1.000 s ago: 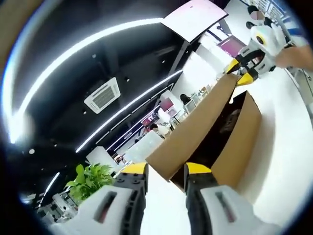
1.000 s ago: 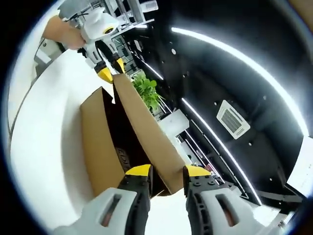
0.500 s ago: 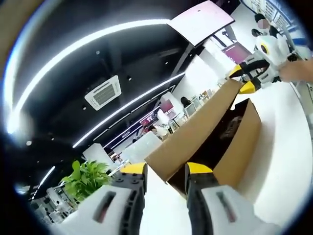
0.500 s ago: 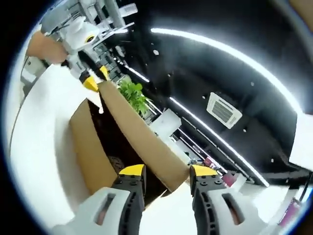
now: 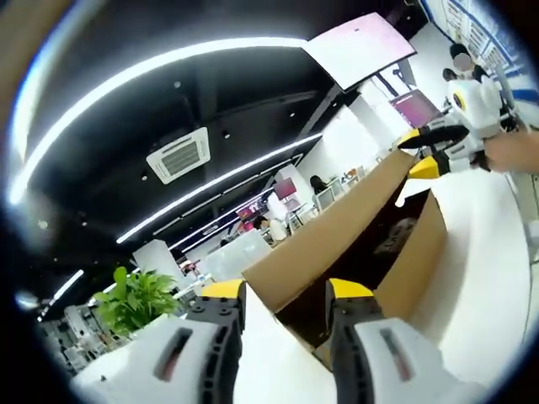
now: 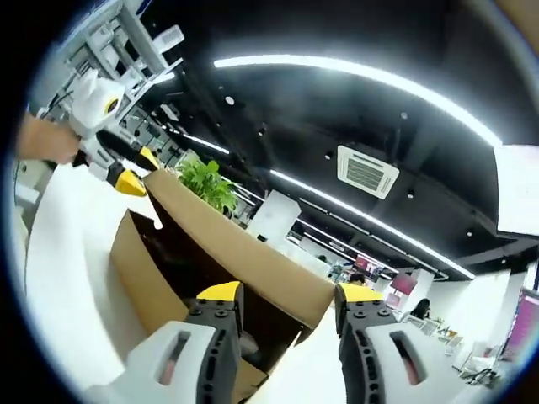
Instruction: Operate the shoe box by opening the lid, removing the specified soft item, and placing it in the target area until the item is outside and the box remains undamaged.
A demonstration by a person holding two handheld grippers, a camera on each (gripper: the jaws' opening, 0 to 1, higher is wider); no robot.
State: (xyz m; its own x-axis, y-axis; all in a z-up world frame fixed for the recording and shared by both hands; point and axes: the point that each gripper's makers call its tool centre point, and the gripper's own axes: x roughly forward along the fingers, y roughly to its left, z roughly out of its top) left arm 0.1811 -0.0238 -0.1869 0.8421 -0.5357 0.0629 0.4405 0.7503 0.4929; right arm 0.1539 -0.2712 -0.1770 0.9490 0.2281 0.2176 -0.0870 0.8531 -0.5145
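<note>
The brown cardboard shoe box [image 5: 413, 252] sits on the white table [image 5: 497, 278] with its long brown cardboard lid [image 5: 337, 231] lifted on 1 side, so the dark inside shows beneath it; something pale lies in that dark interior, too dim to make out.

In the left gripper view, the left gripper [image 5: 286, 290] rises from the bottom with its 2 yellow-tipped fingers [image 5: 221, 290] set apart, the near end of the lid's raised edge between them; whether the tips press the cardboard cannot be told. At the far end of the lid the right gripper [image 5: 425, 151], white with yellow tips, meets the far corner, with a hand [image 5: 514, 151] behind it.

In the right gripper view the right gripper [image 6: 288, 295] mirrors this; its 2 yellow-tipped fingers [image 6: 358, 295] stand apart on either side of the lid's near corner [image 6: 253, 261], contact unclear. The box body [image 6: 139, 278] lies to the left on the table [image 6: 59, 252], and the left gripper [image 6: 126, 172] meets the lid's far corner, a hand [image 6: 46, 143] holding it.

Behind are a dark ceiling with long white light strips [image 5: 152, 71], a square ceiling air vent [image 5: 178, 156] and a green leafy potted plant [image 5: 130, 299].
</note>
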